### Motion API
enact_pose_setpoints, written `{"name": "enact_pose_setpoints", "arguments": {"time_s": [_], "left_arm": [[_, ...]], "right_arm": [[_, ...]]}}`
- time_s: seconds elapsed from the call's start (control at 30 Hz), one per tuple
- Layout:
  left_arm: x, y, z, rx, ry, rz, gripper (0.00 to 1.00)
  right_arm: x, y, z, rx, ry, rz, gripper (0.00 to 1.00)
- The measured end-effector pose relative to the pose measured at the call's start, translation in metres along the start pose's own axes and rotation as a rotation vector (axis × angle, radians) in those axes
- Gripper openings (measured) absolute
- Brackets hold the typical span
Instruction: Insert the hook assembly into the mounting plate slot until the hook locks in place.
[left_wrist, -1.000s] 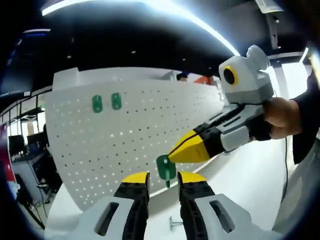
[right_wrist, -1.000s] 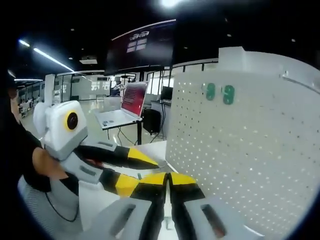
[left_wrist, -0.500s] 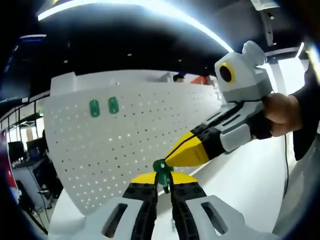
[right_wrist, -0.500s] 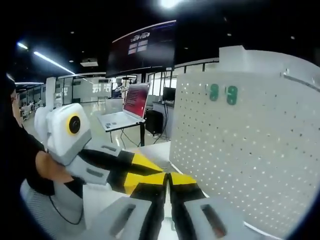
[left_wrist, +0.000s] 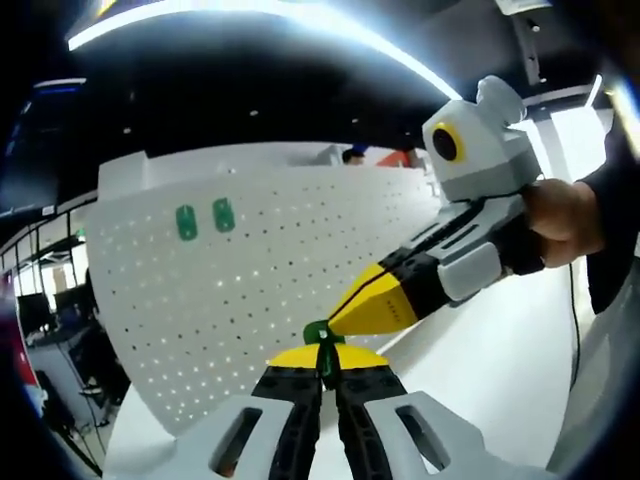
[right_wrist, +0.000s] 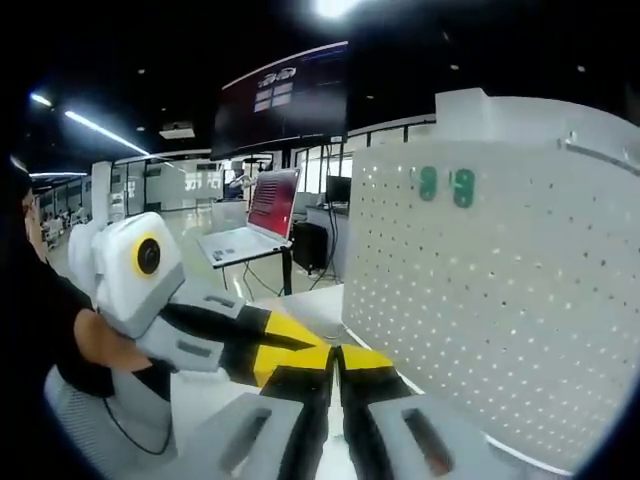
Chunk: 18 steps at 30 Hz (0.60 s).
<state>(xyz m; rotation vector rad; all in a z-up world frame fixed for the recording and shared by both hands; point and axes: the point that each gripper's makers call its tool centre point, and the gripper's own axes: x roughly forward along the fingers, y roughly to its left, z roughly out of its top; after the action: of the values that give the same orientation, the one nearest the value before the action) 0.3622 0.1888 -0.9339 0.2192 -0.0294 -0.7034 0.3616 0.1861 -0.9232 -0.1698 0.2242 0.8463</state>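
Step in hand: transfer of green hook (left_wrist: 318, 333) between tools, insertion not yet begun. Left tool (left_wrist: 321, 358) pinches hook at tips; right tool (right_wrist: 334, 360) closed, touching same hook. White pegboard (left_wrist: 300, 250) behind carries 2 green hooks (left_wrist: 204, 219). Next: carry hook to pegboard slot, press until locked.

No text can be read (the hanging screen (right_wrist: 285, 95) is blurred).

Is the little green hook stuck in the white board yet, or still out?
Out. The green hook is pinched between the left gripper jaws, in front of the white board, with the right gripper tip touching it.
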Motion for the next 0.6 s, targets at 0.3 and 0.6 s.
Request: {"name": "enact_pose_setpoints", "arguments": {"time_s": [0.3,0.6], "left_arm": [[0.0005,0.0003,-0.0023,-0.032,0.006,-0.002,0.03],[0.0004,0.0016,-0.0038,-0.043,0.012,0.004,0.03]], "right_arm": [[-0.0004,-0.0003,-0.0011,0.010,0.004,-0.001,0.00],[-0.0049,-0.0054,0.0000,0.009,-0.004,-0.026,0.06]]}}
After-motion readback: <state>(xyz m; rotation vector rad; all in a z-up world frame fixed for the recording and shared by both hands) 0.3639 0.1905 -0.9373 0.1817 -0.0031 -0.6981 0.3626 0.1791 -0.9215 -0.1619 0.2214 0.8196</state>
